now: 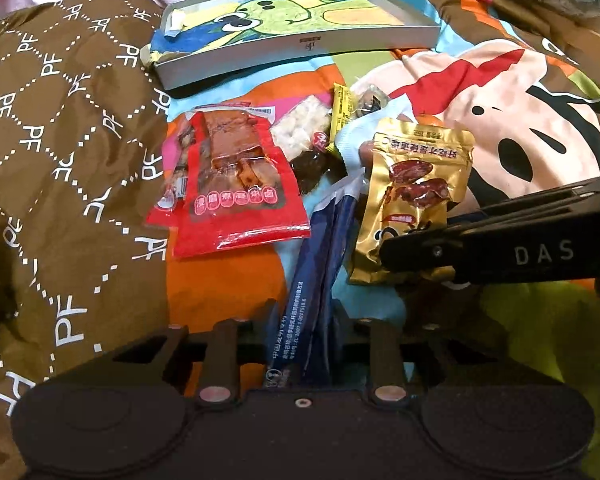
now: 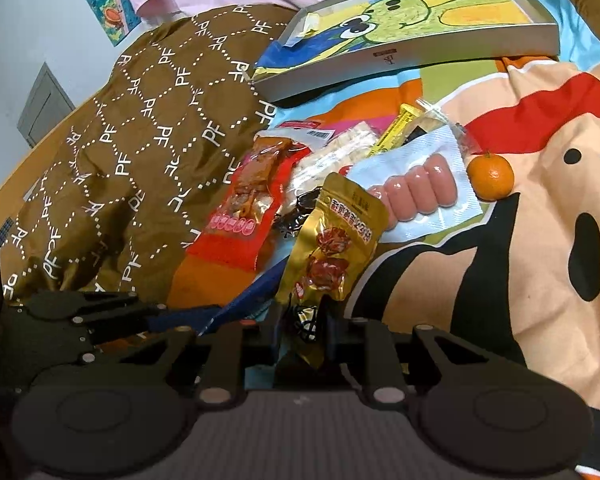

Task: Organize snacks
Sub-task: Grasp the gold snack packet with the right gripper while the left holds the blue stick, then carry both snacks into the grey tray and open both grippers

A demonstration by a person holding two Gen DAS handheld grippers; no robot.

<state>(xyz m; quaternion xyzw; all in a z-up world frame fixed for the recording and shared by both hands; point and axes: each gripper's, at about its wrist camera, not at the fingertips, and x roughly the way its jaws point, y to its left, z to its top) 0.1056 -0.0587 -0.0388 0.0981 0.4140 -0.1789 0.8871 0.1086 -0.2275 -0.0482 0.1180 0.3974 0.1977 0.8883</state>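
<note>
We hold the blue packet (image 1: 316,280) clamped in the left gripper (image 1: 306,320) and the gold pouch (image 2: 332,244) pinched in the right gripper (image 2: 304,332), above the snack pile; best lift each clear, then carry to the shallow box (image 1: 300,46) without snagging neighbours.

Snack pile (image 1: 260,168) crowds bed centre, packets overlapping. Grey tray (image 1: 300,46) blocks far side. Bare brown quilt (image 1: 60,140) left; open cartoon sheet (image 2: 540,200) right beyond orange (image 2: 491,178).

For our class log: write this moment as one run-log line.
left claw: shut on blue packet | right claw: shut on gold packet | tray: no snacks inside
</note>
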